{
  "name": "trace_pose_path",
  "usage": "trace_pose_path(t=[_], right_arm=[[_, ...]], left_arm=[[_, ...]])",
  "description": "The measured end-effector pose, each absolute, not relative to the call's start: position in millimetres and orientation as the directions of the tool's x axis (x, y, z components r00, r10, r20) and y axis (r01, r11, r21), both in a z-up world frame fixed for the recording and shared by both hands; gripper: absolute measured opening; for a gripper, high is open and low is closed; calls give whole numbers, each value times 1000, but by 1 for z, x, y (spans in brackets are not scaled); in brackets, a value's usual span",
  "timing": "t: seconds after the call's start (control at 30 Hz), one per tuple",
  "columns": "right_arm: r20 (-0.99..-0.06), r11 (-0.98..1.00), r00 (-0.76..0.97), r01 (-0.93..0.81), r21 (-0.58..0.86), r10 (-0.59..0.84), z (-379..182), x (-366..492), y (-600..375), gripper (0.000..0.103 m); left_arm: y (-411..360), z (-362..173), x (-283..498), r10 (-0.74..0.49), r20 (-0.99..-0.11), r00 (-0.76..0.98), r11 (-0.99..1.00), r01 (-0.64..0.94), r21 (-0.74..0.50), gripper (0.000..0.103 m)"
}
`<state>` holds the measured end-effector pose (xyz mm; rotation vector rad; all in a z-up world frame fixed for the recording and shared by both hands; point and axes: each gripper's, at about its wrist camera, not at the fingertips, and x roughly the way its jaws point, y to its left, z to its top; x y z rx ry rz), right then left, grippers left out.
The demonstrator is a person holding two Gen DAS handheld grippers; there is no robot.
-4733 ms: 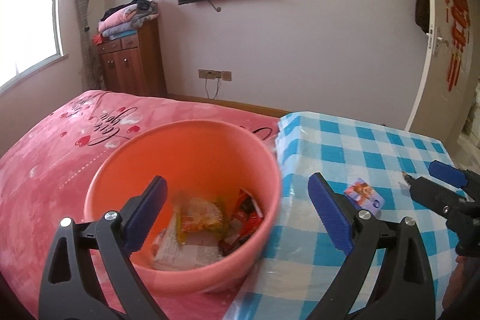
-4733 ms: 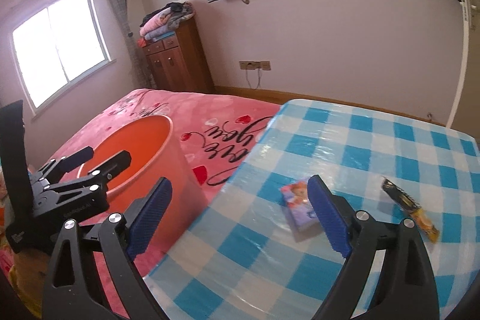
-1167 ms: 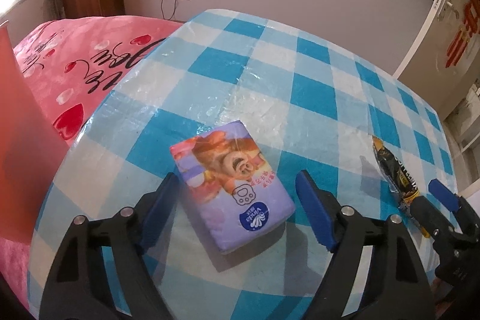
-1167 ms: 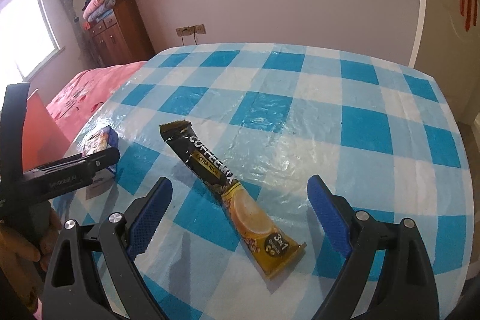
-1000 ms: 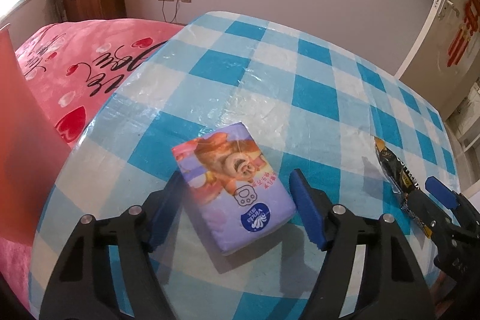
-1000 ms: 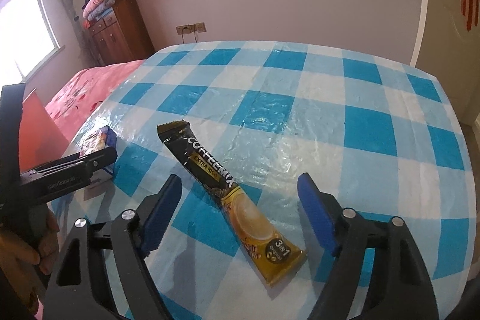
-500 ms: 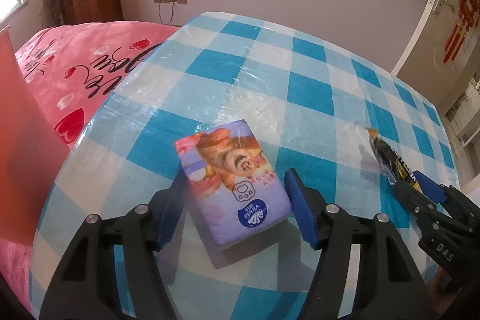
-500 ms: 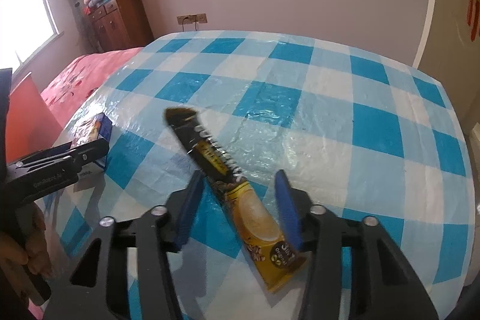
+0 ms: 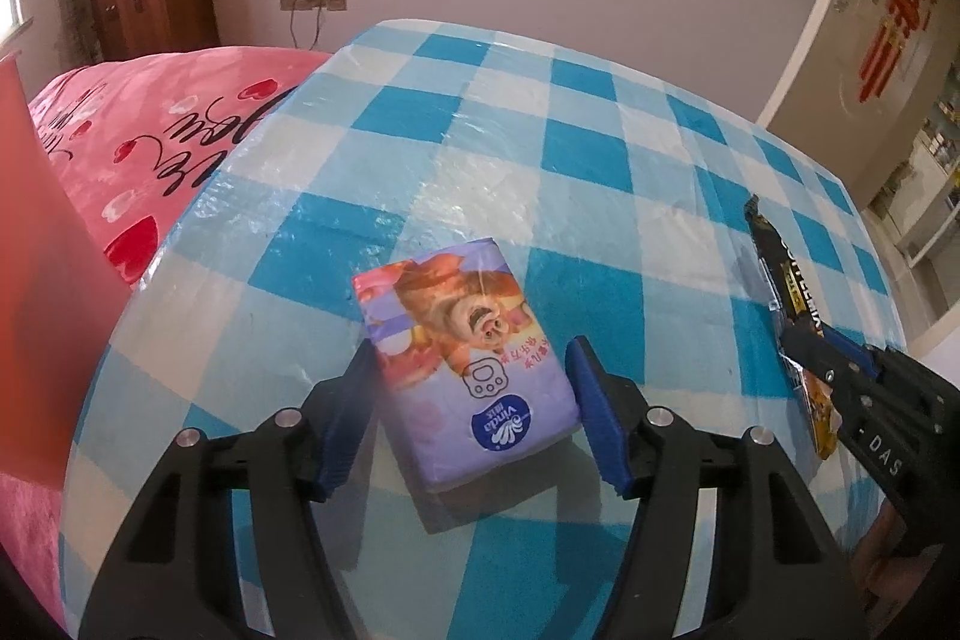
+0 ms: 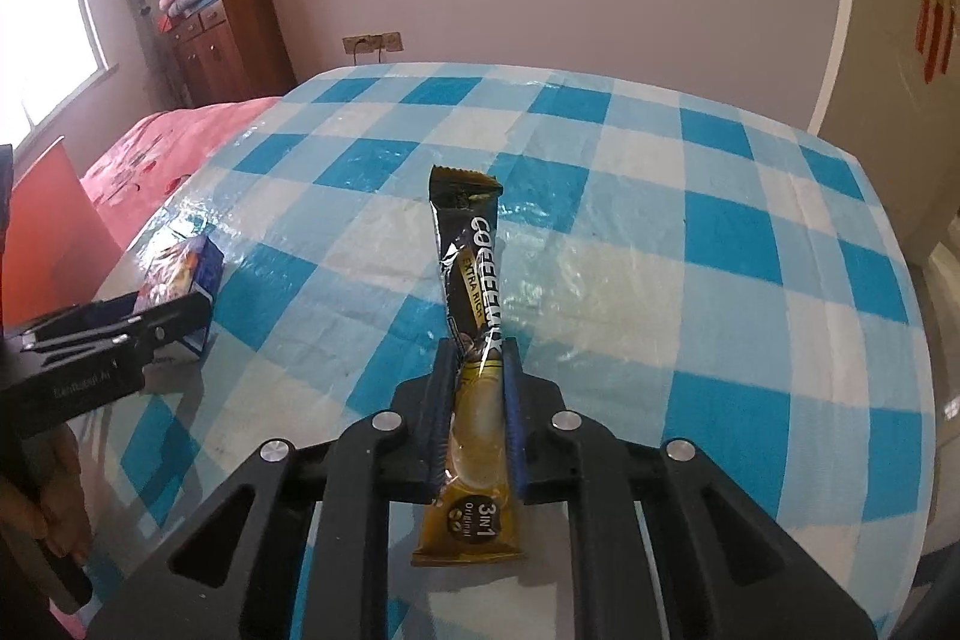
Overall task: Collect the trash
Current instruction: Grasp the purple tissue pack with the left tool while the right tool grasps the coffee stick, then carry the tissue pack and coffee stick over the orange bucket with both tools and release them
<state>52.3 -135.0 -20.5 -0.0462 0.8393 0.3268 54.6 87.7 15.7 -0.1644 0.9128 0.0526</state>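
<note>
A purple tissue pack lies on the blue-checked table. My left gripper has a blue pad against each side of the pack, and its jaws are closing on it. A black and gold coffee sachet is pinched at its middle by my right gripper, whose jaws are closing; its black end sticks up off the cloth. In the left wrist view the right gripper holds the sachet at the far right. In the right wrist view the left gripper and the pack are at the left.
The orange bucket stands at the left, beside the table's edge, with a pink bedspread behind it. A wooden cabinet stands at the back wall and a door at the right. A hand holds the left gripper's handle.
Both grippers went from wide open to closed on their items. The sachet swung from lying slantwise to pointing straight away, its black end raised. The left pads closed onto the pack.
</note>
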Motion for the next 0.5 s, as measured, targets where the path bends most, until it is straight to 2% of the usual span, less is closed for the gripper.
trace_pose_path(t=[0.5], right_arm=[[-716,951,628,-243,192,305,-10,13,-147,11]], left_arm=[[86,18,23,-104,-785,610,988,-28,-153,64]])
